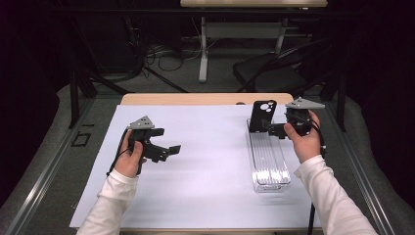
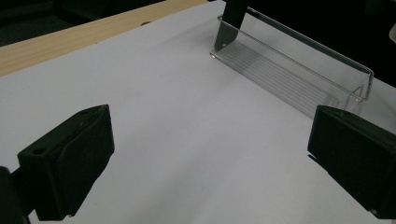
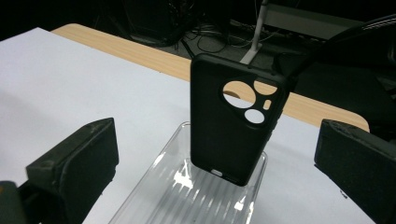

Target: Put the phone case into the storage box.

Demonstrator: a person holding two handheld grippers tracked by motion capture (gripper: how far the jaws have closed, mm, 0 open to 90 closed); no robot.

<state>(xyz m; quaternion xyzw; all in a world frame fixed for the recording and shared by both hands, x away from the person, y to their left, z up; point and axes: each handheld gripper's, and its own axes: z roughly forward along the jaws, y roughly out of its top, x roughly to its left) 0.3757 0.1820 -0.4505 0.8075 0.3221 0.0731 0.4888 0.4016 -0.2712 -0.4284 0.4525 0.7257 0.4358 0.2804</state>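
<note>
Standing in clear tray (image 3: pixel 159 196), phone case (image 3: pixel 231 126) faces right tool (image 3: pixel 210 163).

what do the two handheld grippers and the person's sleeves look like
Both the left tongs and the right tongs are matte black, with blocky rectangular jaws and a grey three-cornered plate on top. A black cable trails from each. The person wears white long sleeves.

The left gripper view's top edge cuts off the black phone case (image 2: pixel 235 10) above its foot.

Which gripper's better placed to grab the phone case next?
Right. The right gripper is open beside the phone case standing in the clear tray; the left gripper is open, far across the white mat.
</note>
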